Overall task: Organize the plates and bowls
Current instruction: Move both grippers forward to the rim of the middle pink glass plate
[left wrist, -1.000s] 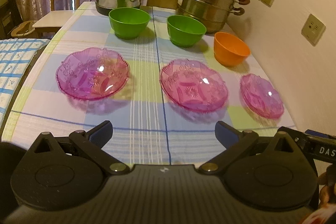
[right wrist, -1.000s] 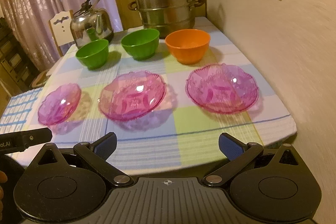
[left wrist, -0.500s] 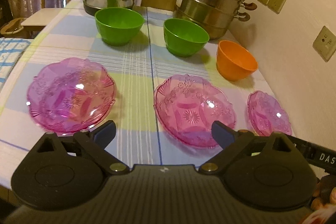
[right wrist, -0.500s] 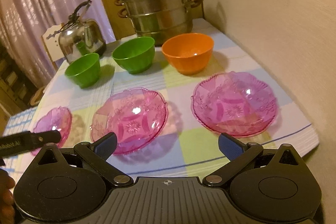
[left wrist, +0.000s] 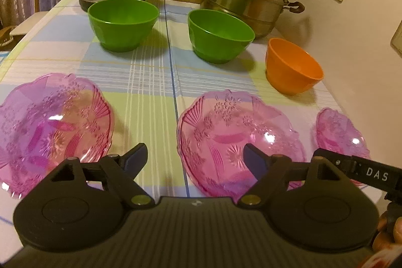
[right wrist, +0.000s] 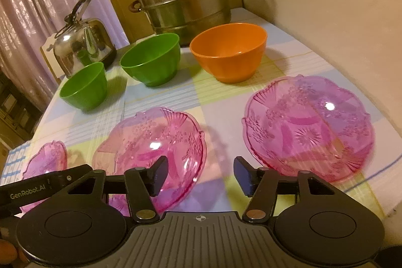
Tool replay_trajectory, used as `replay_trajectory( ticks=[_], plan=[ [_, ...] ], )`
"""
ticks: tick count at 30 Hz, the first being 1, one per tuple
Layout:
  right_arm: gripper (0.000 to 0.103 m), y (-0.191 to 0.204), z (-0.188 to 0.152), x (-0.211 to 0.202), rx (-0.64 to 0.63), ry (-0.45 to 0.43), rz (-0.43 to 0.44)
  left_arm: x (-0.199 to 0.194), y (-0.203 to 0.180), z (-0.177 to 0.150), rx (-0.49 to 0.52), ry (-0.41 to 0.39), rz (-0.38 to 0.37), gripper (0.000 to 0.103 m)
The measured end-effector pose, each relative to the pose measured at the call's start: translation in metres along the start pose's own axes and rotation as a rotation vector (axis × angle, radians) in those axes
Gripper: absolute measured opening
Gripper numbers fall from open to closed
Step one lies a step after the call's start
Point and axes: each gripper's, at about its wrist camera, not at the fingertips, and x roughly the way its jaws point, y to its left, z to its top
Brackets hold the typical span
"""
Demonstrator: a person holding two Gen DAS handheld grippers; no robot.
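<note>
"das" and "genrobot.ai" on tongs (left wrist: 374,173)

Two green bowls (left wrist: 123,23), an orange bowl (left wrist: 292,67), pink floral-embossed plates (left wrist: 238,137), pastel checked tablecloth (left wrist: 150,82).

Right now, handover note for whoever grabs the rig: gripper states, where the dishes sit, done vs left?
Left gripper: open, empty, above the table's near edge.
Right gripper: open, empty, between the middle pink plate and the right pink plate.
Front row also holds the left pink plate. Behind: two green bowls and the orange bowl, all separate.
Done: nothing stacked.
Left: stack plates, nest bowls.
</note>
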Motion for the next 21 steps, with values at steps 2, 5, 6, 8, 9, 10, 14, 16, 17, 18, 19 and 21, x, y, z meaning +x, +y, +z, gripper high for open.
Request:
replay_trajectory(
  ticks=[2,5,6,8,9,10,14,16,17,18,19,21],
  plan=[
    [0.054,-0.001,0.001,0.008,0.015,-0.005,0.004,0.008,0.000,0.001,-0.007,0.003,-0.009,0.071],
    [0.052,0.000,-0.001,0.021,0.017,-0.001,0.001,0.017,-0.002,0.001,0.004,-0.005,0.006,0.062],
    [0.052,-0.001,-0.002,0.025,0.020,0.005,-0.001,0.020,-0.002,0.001,0.007,-0.008,0.015,0.058],
    [0.051,-0.003,-0.004,0.030,0.025,0.014,-0.008,0.026,0.000,0.000,0.010,-0.012,0.028,0.056],
    [0.051,-0.003,-0.005,0.032,0.026,0.020,-0.013,0.029,0.001,0.000,0.005,-0.009,0.029,0.050],
    [0.050,-0.004,-0.006,0.035,0.030,0.028,-0.017,0.032,0.003,0.000,-0.004,-0.004,0.026,0.044],
    [0.041,-0.009,-0.006,0.044,0.059,0.057,-0.006,0.040,0.005,-0.001,-0.036,0.008,0.015,0.031],
    [0.036,-0.009,-0.006,0.044,0.053,0.054,0.000,0.043,0.004,-0.001,-0.036,0.012,0.009,0.030],
    [0.032,-0.008,-0.006,0.045,0.053,0.053,-0.002,0.043,0.004,-0.001,-0.034,0.010,0.012,0.029],
    [0.030,-0.009,-0.006,0.046,0.057,0.053,-0.004,0.044,0.004,-0.001,-0.033,0.010,0.015,0.027],
    [0.026,-0.010,-0.005,0.047,0.061,0.054,-0.005,0.045,0.004,-0.001,-0.036,0.009,0.018,0.024],
    [0.020,-0.009,-0.005,0.048,0.065,0.055,-0.005,0.045,0.006,-0.001,-0.038,0.008,0.023,0.020]
  ],
)
